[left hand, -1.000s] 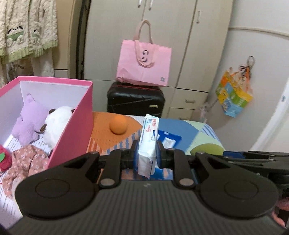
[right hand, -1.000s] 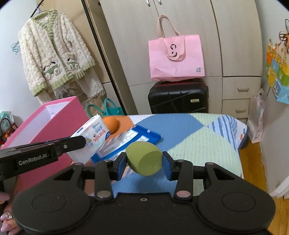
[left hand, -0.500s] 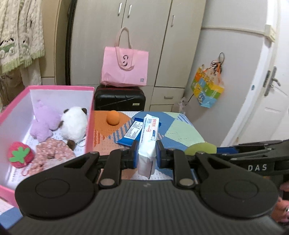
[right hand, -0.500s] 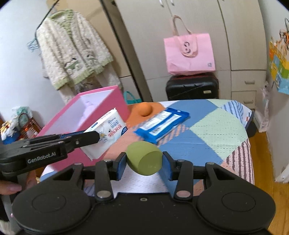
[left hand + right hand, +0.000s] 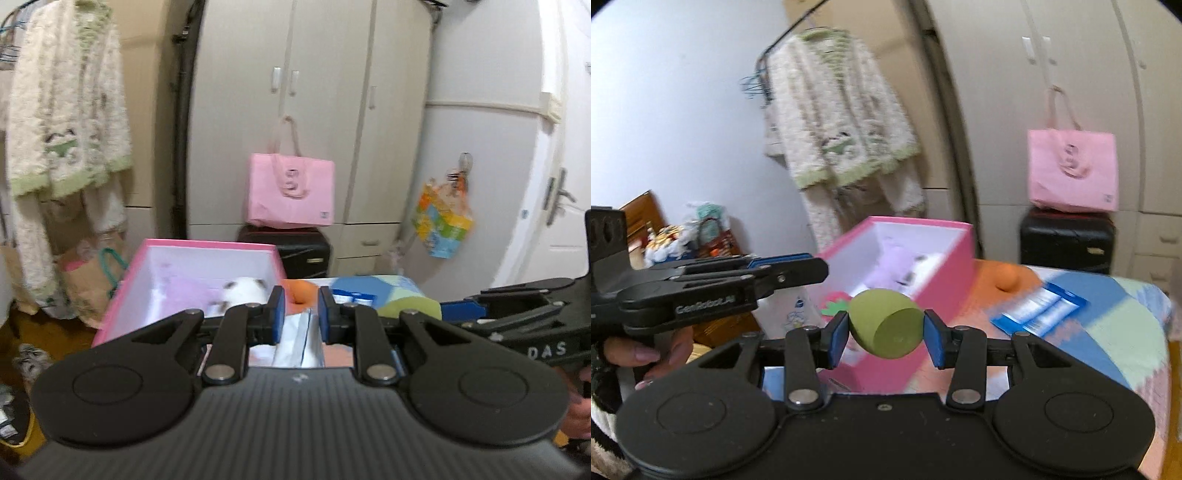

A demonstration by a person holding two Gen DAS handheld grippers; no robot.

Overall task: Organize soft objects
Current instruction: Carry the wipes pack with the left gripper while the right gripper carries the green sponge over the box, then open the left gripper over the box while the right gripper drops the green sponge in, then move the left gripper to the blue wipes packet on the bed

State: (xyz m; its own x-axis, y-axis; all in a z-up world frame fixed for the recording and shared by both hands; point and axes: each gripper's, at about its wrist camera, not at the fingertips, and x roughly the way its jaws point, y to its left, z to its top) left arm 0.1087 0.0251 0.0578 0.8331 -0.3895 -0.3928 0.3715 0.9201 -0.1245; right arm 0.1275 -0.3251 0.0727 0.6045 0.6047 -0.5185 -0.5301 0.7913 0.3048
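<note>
My left gripper (image 5: pixel 300 312) is open near the pink box (image 5: pixel 147 258). The white tissue pack (image 5: pixel 297 341) hangs below and between its fingers, no longer clamped; in the right wrist view the pack (image 5: pixel 792 312) shows under the left gripper (image 5: pixel 812 267). My right gripper (image 5: pixel 886 332) is shut on a green egg-shaped sponge (image 5: pixel 886 325), held in front of the pink box (image 5: pixel 945 266). The box holds a purple plush (image 5: pixel 890 266), a white plush (image 5: pixel 245 288) and a red strawberry toy (image 5: pixel 834 302).
An orange ball (image 5: pixel 1006 277) and a blue wipes pack (image 5: pixel 1039 308) lie on the patchwork bed (image 5: pixel 1108 325). A black suitcase (image 5: pixel 1067 240) with a pink bag (image 5: pixel 1071 170) stands behind. A cardigan (image 5: pixel 842 122) hangs at the wardrobe.
The left gripper has opened and the tissue pack has slipped down between its fingers. Both grippers have pulled back and swung left towards the pink box.
</note>
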